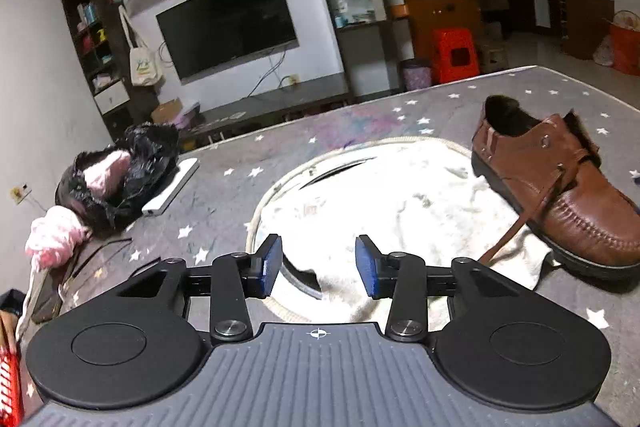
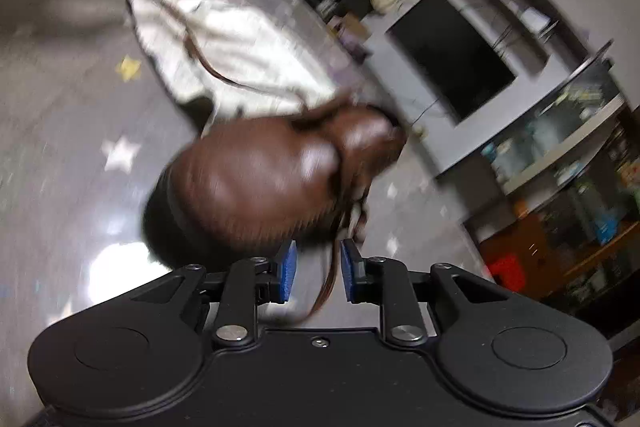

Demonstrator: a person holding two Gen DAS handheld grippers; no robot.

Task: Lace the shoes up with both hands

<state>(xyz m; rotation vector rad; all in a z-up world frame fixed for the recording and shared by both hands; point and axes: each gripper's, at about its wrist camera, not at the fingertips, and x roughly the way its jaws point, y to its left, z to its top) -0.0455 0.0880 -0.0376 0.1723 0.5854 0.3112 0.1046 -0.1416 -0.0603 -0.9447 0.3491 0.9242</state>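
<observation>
Brown leather moccasin shoe (image 1: 560, 183) on white towel (image 1: 400, 195) — its limp, thin brown lace (image 2: 330, 279) hangs between the parted right gripper (image 2: 318, 275); left gripper (image 1: 318, 265) gapes empty — pinch near the tip.

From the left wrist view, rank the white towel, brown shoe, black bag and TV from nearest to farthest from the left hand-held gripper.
1. White towel, just ahead of the left hand-held gripper.
2. Brown shoe, to the right; black bag, to the left. Too close to call.
3. TV, on the far wall.
</observation>
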